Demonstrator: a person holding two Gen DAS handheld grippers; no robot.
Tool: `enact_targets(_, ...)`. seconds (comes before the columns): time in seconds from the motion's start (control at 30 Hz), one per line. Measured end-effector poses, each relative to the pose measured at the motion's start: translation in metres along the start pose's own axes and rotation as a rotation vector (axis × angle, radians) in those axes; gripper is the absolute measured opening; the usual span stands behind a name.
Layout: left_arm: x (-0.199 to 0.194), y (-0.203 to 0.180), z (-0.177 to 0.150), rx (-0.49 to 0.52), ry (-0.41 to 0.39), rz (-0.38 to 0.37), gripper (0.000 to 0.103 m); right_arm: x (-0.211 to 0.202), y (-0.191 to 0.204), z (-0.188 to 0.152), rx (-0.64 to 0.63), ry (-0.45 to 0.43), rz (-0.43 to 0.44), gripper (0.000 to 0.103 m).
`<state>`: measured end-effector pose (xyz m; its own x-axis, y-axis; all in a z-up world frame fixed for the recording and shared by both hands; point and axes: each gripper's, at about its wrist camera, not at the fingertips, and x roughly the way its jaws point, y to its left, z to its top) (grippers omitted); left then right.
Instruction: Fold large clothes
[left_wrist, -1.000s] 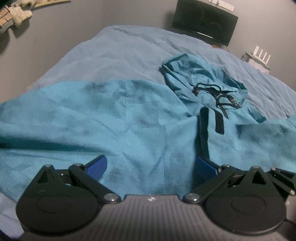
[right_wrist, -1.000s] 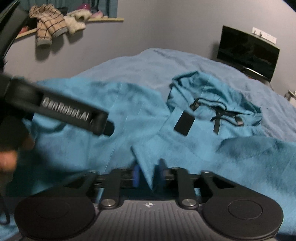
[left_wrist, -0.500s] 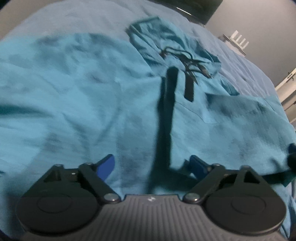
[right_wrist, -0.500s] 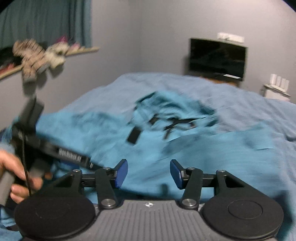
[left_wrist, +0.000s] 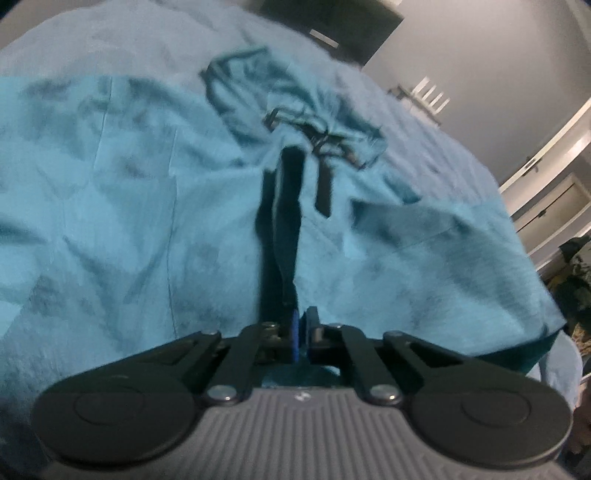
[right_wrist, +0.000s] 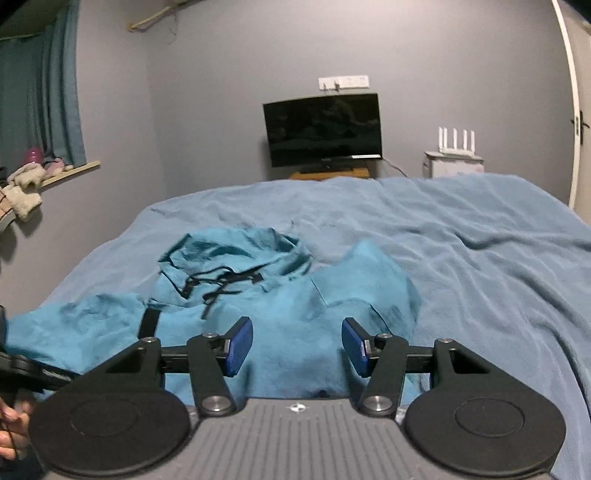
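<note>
Two things fill most of what I see: a bed (right_wrist: 461, 236) under a soft, rumpled grey-blue cover, and a teal hooded top (right_wrist: 288, 295) spread across its near half. Beyond the bed, grey walls enclose the room, with a dark screen (right_wrist: 323, 129) on a low stand, a white router (right_wrist: 455, 140) with upright antennas on a small cabinet, and a curtain (right_wrist: 40, 107) above a ledge to the left.

My left gripper (left_wrist: 301, 328) has its jaws pressed together, having just closed, and they pinch the front edge of the hooded top (left_wrist: 110, 221) where the dark placket strip (left_wrist: 286, 206) runs up toward the hood. My right gripper (right_wrist: 297, 345) hovers above the garment's lower front with its jaws spread and nothing between them (the pads stand clear of the cloth); they have just been opening.

Its cloth looks thin and matte, creased all over, with a crumpled hood, black drawcords (right_wrist: 216, 286) lying in loops at the neck, and one sleeve folded toward the right. My left hand (right_wrist: 11, 428) shows at the lower left edge of the right wrist view.
</note>
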<state>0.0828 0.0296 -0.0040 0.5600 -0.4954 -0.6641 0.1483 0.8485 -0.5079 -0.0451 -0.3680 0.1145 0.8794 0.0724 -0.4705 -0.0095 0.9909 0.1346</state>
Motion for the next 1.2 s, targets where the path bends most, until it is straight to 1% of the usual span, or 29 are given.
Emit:
enact_targets(0.07, -0.008, -0.004, 0.002, 0.017, -0.029, 0.018, 0.000, 0.006, -0.006, -0.005, 0.021, 0.019, -0.009, 0.056)
enact_targets(0.17, -0.025, -0.004, 0.002, 0.038, -0.055, 0.071, 0.000, 0.014, -0.015, -0.012, 0.072, 0.046, -0.004, 0.056)
enact_targets(0.27, -0.048, -0.001, 0.005, 0.027, -0.088, 0.117, 0.000, 0.022, -0.021, -0.017, 0.113, 0.083, 0.012, 0.056)
enact_targets(0.4, -0.083, 0.002, 0.014, 0.030, -0.143, 0.169, 0.000, 0.040, -0.009, -0.020, 0.102, 0.145, 0.051, 0.056)
enact_targets(0.5, -0.101, 0.008, 0.015, 0.029, -0.161, 0.208, 0.000, 0.063, 0.005, -0.024, 0.062, 0.237, 0.087, 0.056)
enact_targets(0.57, -0.105, 0.012, 0.014, 0.024, -0.156, 0.235, 0.000, 0.084, 0.012, -0.032, 0.055, 0.321, 0.118, 0.056)
enact_targets(0.67, -0.098, 0.021, 0.011, 0.013, -0.118, 0.285, 0.000, 0.112, 0.026, -0.045, 0.028, 0.443, 0.131, 0.058)
enact_targets(0.73, -0.088, 0.027, 0.006, 0.008, -0.077, 0.325, 0.000, 0.129, 0.037, -0.054, -0.017, 0.520, 0.128, 0.065)
enact_targets(0.77, -0.083, 0.030, 0.003, 0.001, -0.055, 0.344, 0.000, 0.135, 0.042, -0.058, -0.044, 0.541, 0.116, 0.068)
enact_targets(0.83, -0.072, 0.039, -0.003, -0.013, -0.005, 0.376, 0.000, 0.146, 0.054, -0.062, -0.096, 0.579, 0.106, 0.077)
enact_targets(0.9, -0.063, 0.048, -0.008, -0.025, 0.035, 0.399, 0.000, 0.153, 0.063, -0.065, -0.129, 0.586, 0.101, 0.082)
enact_targets(0.97, -0.058, 0.051, -0.011, -0.030, 0.051, 0.411, 0.000, 0.155, 0.069, -0.067, -0.147, 0.573, 0.091, 0.084)
enact_targets(1.0, -0.058, 0.051, -0.011, -0.027, 0.051, 0.416, 0.000, 0.154, 0.072, -0.067, -0.152, 0.558, 0.086, 0.083)
enact_targets(1.13, -0.059, 0.049, -0.013, -0.019, 0.056, 0.428, 0.000, 0.142, 0.086, -0.061, -0.206, 0.489, 0.080, 0.072)
enact_targets(1.2, -0.060, 0.049, -0.013, -0.032, 0.060, 0.422, 0.000, 0.141, 0.089, -0.053, -0.227, 0.449, 0.087, 0.072)
